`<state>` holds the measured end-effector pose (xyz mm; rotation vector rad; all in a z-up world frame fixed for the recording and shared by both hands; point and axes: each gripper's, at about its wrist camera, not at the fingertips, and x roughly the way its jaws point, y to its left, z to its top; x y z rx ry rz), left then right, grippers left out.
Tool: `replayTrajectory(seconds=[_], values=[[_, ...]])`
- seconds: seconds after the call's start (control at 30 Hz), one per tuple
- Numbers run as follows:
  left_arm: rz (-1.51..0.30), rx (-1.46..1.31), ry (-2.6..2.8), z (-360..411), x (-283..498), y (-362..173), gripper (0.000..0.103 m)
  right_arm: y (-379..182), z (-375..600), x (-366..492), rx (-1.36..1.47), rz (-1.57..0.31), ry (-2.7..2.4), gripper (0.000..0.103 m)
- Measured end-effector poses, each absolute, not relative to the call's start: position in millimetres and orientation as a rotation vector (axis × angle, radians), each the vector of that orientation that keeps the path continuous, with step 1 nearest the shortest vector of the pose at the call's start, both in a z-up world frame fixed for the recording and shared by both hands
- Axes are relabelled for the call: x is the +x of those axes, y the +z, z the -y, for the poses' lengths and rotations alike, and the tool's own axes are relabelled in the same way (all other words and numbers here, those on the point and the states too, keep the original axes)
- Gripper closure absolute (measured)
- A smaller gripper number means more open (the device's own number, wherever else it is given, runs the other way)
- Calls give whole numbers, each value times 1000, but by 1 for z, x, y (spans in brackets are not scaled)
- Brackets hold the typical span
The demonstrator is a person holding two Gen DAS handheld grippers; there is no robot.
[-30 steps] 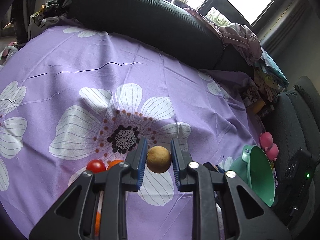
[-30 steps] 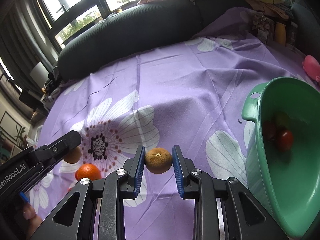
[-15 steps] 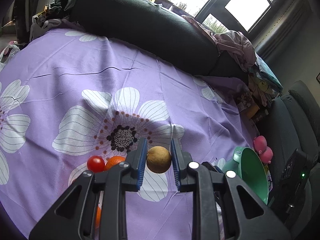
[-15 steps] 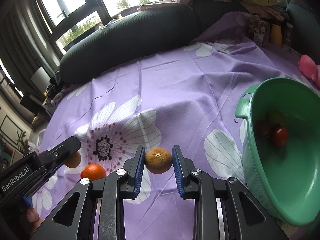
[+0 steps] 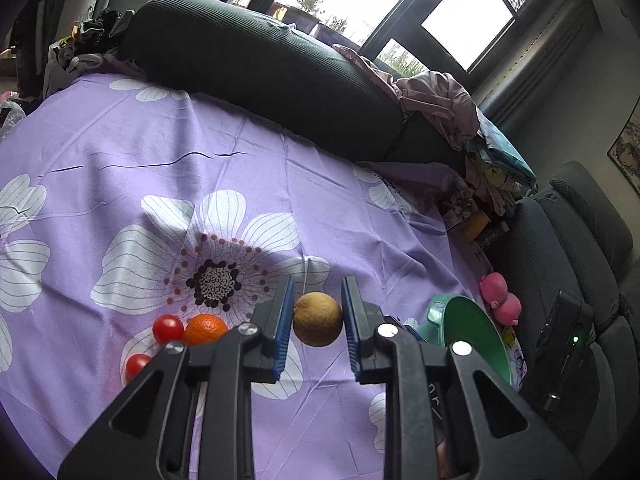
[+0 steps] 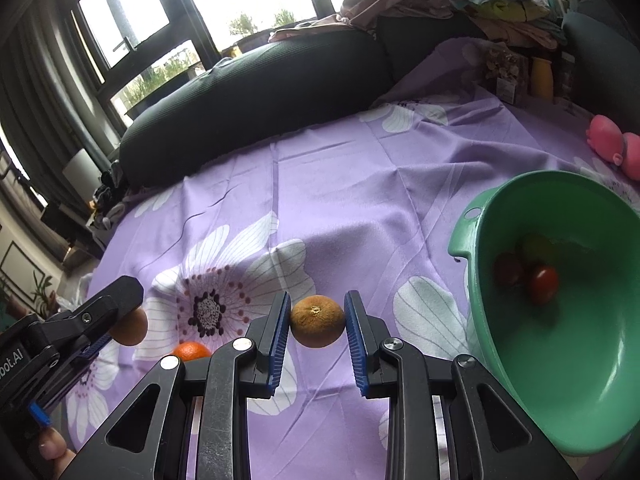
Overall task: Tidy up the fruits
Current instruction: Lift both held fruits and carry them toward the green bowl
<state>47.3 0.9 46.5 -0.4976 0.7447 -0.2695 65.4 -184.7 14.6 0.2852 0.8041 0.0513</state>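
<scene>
**A:** Nearest the lens, our right gripper [image 6: 317, 330] has its blue-padded jaws closed on a dull, brownish-orange round citrus fruit [image 6: 317, 321], pads pressing its two sides, the fruit lifted clear of the purple flower-print bedsheet [image 6: 340, 184]. Our left gripper [image 5: 317, 318] pinches a tan, matte round fruit [image 5: 317, 319] the same way, also above the sheet.

**B:** How do we judge they'll handle?

**A:** Light, we'd say, with a firm but slightly yielding rind, and rough enough not to slip. A grip across the widest part, as now, looks right; a harder squeeze could bruise them.

**B:** Any direction to them?

**A:** Near-spheres, so no real long axis. The right-hand fruit shows its stem dimple turned towards the camera and a little up. On the left-hand fruit we cannot make out a stem end.

**B:** And beyond?

**A:** Just right of our right gripper sits the green plastic bowl with a handle tab [image 6: 476, 240], holding a red cherry tomato [image 6: 542, 283] and other small fruits too dim to name. On the sheet to the left lie a bright orange mandarin [image 5: 205, 329] and two red cherry tomatoes [image 5: 168, 328], touching or nearly so. Farther back, a long dark ribbed bolster [image 5: 256, 64] runs below the windows.
</scene>
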Motion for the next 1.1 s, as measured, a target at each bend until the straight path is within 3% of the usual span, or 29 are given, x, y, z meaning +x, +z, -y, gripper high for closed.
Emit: replayTrajectory(seconds=[0.63, 1.1], values=[[-659, -453, -437, 39, 24, 73, 80, 35, 198, 52, 277, -714, 32, 75], [-691, -423, -475, 60, 29, 63, 80, 50, 236, 39, 340, -654, -52, 75]])
